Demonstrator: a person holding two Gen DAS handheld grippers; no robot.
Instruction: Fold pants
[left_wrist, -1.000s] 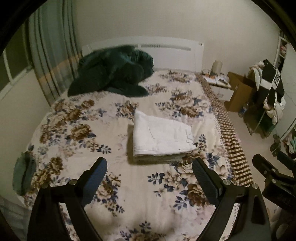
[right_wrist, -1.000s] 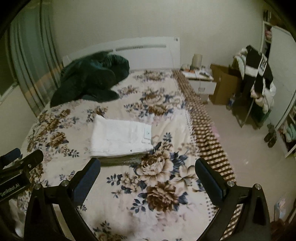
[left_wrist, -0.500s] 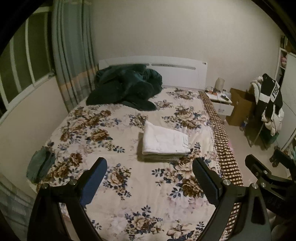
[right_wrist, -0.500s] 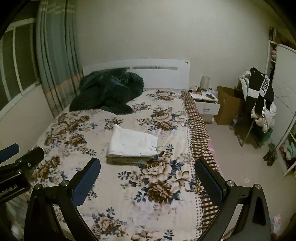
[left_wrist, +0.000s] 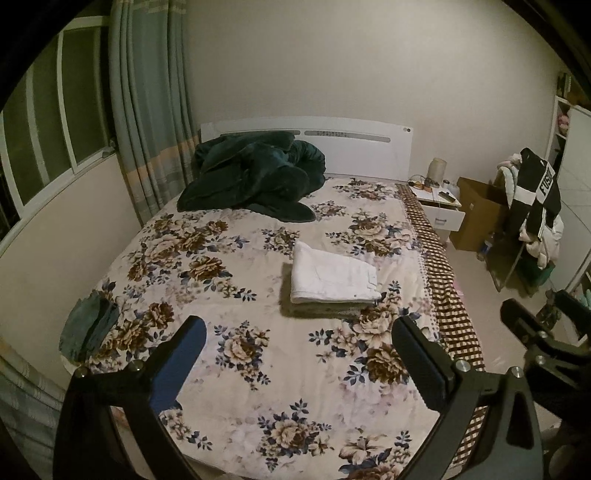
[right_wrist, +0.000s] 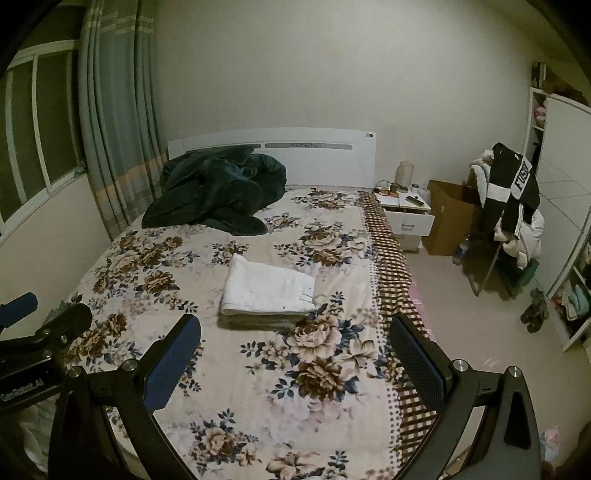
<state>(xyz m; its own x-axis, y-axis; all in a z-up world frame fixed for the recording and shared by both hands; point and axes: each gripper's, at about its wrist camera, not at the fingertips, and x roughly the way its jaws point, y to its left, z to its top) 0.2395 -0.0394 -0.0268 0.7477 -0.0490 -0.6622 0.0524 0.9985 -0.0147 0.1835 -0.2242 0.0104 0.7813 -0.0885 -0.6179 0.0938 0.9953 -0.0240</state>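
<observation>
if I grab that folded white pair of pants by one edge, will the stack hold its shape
Probably not. The white pants are soft cloth in loose layers, so one lifted edge would likely droop and unfold. They look light, and on the floral bedspread a push would probably bunch them.

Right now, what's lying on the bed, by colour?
White: 1, the folded pants mid-bed.
Dark green: 1, the rumpled blanket by the headboard.
Grey-green: 1, the small cloth at the left edge.
Total: 3. Both grippers hang clear, jaws apart.
</observation>
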